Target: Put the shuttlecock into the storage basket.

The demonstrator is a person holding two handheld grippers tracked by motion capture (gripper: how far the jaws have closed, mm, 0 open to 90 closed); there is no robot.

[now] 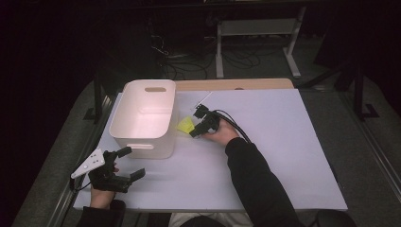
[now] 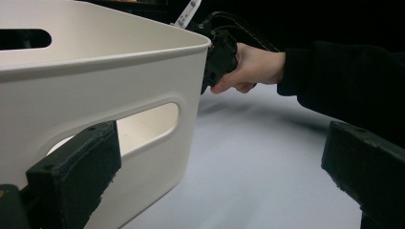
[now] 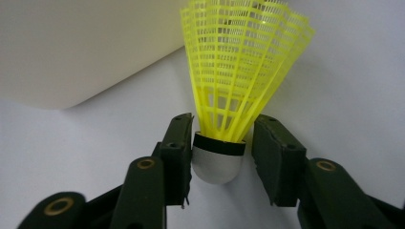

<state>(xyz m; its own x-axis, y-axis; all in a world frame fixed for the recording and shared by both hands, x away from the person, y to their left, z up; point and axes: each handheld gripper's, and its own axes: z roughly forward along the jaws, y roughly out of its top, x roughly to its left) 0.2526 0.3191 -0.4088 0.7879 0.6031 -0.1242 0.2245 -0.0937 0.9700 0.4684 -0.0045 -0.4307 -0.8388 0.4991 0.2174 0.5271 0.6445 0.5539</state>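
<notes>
A yellow plastic shuttlecock point(image 3: 224, 157) lies on the white worktop point(image 1: 283, 156) just beside the right wall of a white plastic bin point(image 1: 144, 118), a little left of the worktop's middle and nearer its far edge than its near one. In the right gripper view its white cork, ringed with a black band, sits between the two black jaws of the right gripper point(image 3: 219, 157); the left jaw is touching or nearly touching the cork, while a narrow gap shows on the right side, so the jaws bracket the cork without both pads pressing on it. The meshed skirt fans away from the jaws toward the bin's pale wall. In the high view the right gripper point(image 1: 198, 124) sits in a hand with a dark sleeve, black cables trailing from it. The left gripper point(image 1: 126, 163) rests at the near left corner of the worktop, its jaws spread wide with nothing between them, facing the bin's near wall and its handle slot. The worktop is bare and matte white, with a strip of light wood point(image 1: 236, 84) along its far edge. Around it lies grey floor; beyond, the room is dark, with a white table frame point(image 1: 257, 42) and loose cables point(image 1: 189, 61) on the floor.
</notes>
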